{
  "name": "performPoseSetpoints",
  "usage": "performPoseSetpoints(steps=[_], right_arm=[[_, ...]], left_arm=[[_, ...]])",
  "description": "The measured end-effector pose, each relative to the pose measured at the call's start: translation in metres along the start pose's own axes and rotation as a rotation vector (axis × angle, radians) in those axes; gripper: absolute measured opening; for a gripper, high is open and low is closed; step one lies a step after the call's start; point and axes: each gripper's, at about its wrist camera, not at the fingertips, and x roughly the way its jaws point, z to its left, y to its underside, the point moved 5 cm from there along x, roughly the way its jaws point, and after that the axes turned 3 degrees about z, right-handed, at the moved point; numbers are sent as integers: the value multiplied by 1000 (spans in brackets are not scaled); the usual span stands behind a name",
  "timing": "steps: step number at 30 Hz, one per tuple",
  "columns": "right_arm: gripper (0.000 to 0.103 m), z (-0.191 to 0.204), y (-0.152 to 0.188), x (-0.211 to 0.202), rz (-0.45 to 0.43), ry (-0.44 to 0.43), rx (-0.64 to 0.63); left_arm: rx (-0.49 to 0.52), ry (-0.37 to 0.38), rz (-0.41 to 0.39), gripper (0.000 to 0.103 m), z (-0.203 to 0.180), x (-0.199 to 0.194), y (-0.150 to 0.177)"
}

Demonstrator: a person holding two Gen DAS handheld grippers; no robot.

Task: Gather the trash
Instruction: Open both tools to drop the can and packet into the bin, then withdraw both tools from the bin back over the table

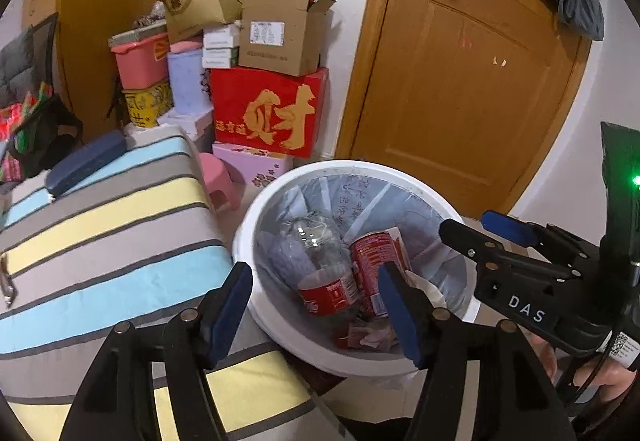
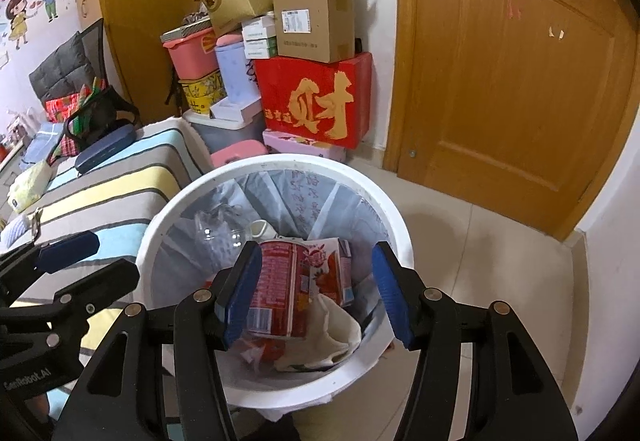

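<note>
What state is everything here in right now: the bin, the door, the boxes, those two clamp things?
Trash bin: lined, partly filled.
Red can: lying in bin.
Plastic bottle: crushed, in bin.
Door: closed.
Cardboard box: flaps open.
Left hand-held gripper: open, empty.
Right hand-held gripper: open, empty.

Tiled floor point(image 2: 480, 241), white bin point(image 2: 400, 237), striped bed point(image 1: 120, 225) with dark case point(image 1: 86, 163)

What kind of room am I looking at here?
Most likely a lived-in bedroom at home: a bed with striped bedding beside a white waste bin, stacked storage boxes against the wall, and a wooden door.
</note>
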Motion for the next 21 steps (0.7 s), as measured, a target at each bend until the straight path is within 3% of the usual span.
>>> performPoseSetpoints(steps=[21], right_arm=[[59, 44, 3, -36, -74, -43, -34]], left_arm=[[-94, -61, -107, 65, 49, -78, 25]])
